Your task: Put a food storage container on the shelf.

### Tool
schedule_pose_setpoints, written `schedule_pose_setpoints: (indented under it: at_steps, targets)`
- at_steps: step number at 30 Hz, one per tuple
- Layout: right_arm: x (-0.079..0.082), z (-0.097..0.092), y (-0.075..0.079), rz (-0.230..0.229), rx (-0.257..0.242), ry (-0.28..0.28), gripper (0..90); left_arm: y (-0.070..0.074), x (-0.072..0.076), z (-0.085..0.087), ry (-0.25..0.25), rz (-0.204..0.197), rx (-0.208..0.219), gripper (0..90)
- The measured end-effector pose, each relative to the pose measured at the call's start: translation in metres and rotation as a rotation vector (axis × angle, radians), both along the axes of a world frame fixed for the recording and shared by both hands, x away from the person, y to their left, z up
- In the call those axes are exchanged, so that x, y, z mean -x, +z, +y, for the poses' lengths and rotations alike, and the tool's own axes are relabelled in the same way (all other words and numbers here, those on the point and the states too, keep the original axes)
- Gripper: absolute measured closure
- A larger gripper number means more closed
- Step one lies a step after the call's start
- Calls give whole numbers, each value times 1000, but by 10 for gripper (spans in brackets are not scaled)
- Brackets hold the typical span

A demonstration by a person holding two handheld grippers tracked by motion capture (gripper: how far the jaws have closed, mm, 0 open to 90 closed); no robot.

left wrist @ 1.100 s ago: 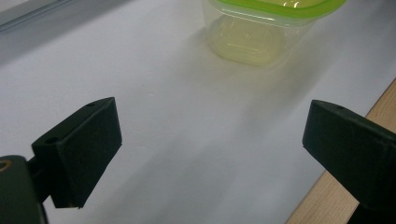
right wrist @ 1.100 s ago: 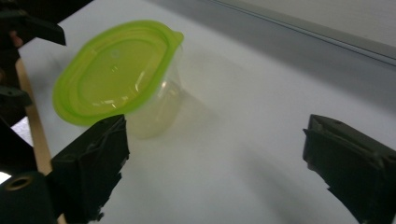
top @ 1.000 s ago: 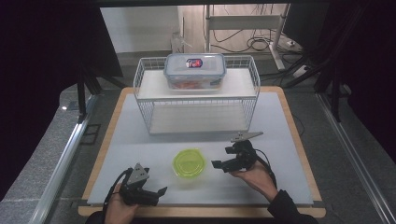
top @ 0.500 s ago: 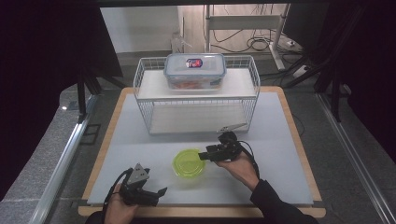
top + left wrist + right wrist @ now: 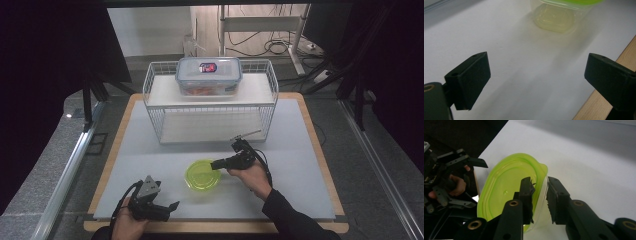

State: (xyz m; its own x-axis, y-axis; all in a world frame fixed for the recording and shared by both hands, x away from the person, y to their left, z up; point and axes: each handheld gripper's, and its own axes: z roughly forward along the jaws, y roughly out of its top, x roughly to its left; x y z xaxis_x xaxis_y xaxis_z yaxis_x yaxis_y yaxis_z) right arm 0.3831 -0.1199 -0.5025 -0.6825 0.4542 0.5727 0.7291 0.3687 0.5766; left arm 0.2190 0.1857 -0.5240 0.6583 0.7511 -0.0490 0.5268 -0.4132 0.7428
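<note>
A clear tub with a lime-green lid stands on the white mat near the front middle. My right gripper reaches it from the right. In the right gripper view its jaws have just been closing and now pinch the tub's rim, one pad over the lid, the other outside the clear wall. My left gripper rests low at the front left, apart from the tub. Its jaws stand wide open over bare mat, with the tub ahead of them.
A white wire rack stands at the back of the mat, with a clear lidded box on its top shelf. The wooden table edge runs close by the left gripper. The person's other hand is beyond the tub.
My right gripper moved left to the tub's right edge and its jaws narrowed onto the rim. The left gripper stayed where it was.
</note>
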Motion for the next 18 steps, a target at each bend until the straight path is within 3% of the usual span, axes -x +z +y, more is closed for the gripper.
schedule_pose_setpoints:
  at_steps: [4, 10, 14, 18]
  targets:
    - [3, 2, 4, -7, 4, 10, 806, 0, 0, 0, 0, -1, -1, 66]
    - [8, 2, 9, -4, -40, 22, 823, 0, 0, 0, -1, -1, -3, 66]
    - [9, 0, 15, -28, -42, 10, 827, 0, 0, 0, -1, -1, -2, 66]
    - [6, -8, 19, -20, -70, -13, 830, 0, 0, 0, 0, 0, -2, 66]
